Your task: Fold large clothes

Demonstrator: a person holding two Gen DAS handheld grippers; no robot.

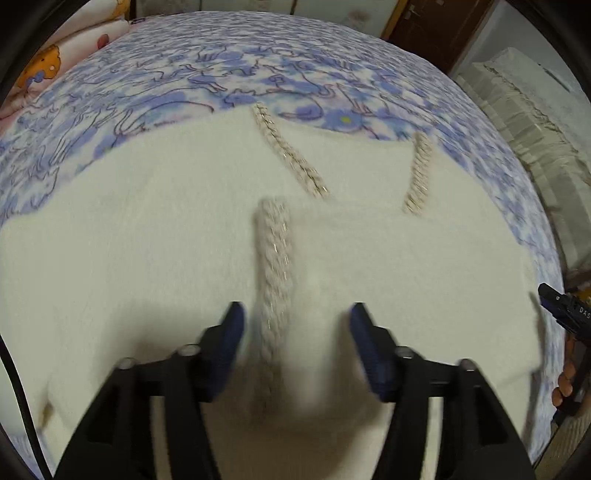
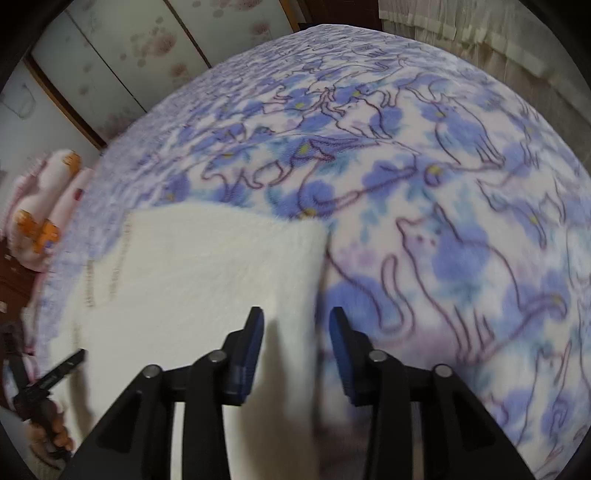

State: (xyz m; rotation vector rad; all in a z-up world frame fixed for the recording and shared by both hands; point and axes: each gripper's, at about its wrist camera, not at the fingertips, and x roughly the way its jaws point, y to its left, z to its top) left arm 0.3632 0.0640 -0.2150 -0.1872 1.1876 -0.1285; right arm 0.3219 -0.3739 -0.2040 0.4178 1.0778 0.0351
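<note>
Garment: cream knit (image 1: 147, 258) spread flat on bed (image 1: 147, 96), ready for folding.
Left tongs (image 1: 295, 325): wide, straddling braided trim (image 1: 273, 266), gripping nothing.
Right tongs (image 2: 295, 328): apart over garment's right edge, likely lining up a grasp.

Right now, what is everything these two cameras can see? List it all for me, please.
Garment: one, cream-white and fuzzy, spread flat on the bed.
Braided trims: three, beige with a glint, lying on the garment.
Blanket: one, blue and white with cat outlines, covering the bed.
Folded bedding: one pile, pink-white with orange print, at the bed's far end.
Door: one, dark brown, behind the bed.
Left gripper: black with blue pads, open astride a trim.
Right gripper: black with blue pads, open over the garment's edge.
</note>
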